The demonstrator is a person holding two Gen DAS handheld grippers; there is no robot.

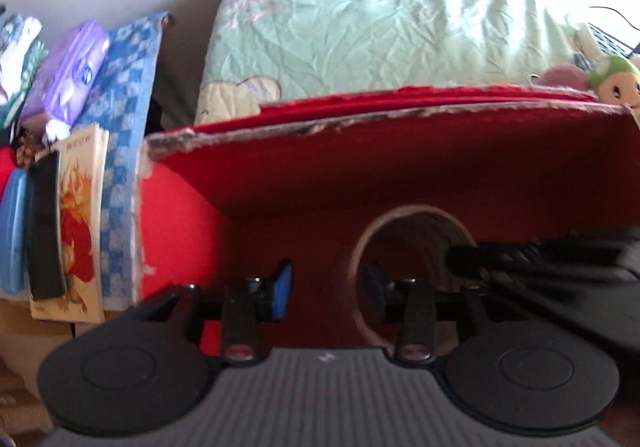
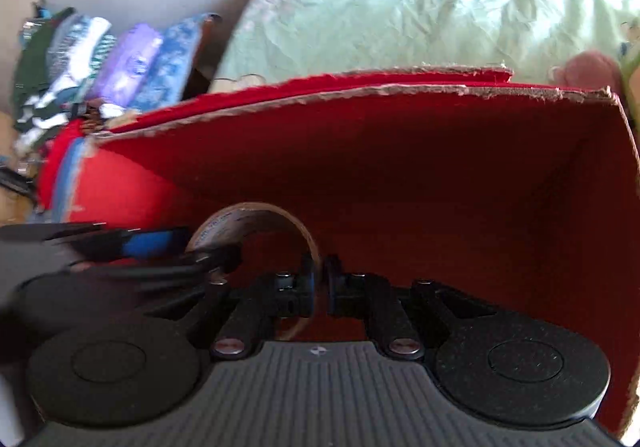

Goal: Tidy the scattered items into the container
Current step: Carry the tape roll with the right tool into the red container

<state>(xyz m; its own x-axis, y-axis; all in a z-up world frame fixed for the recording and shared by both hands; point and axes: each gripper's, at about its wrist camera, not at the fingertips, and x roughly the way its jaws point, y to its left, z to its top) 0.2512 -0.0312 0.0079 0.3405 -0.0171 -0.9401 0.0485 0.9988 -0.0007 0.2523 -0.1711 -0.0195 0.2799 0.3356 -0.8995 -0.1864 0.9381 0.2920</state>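
Tape roll [image 2: 256, 239] is pinched at its rim by right gripper [image 2: 320, 287] inside red cardboard box [image 2: 440, 175]. Left gripper [image 1: 326, 287] is held open, empty, beside it.

A home, likely a bedroom: a wrinkled pale green quilt [image 1: 360, 31] with cartoon prints fills the top of the frame, a plush toy [image 1: 614, 81] sits at the right edge, and folded cloths [image 1: 120, 95] and a booklet [image 1: 80, 223] crowd the left.
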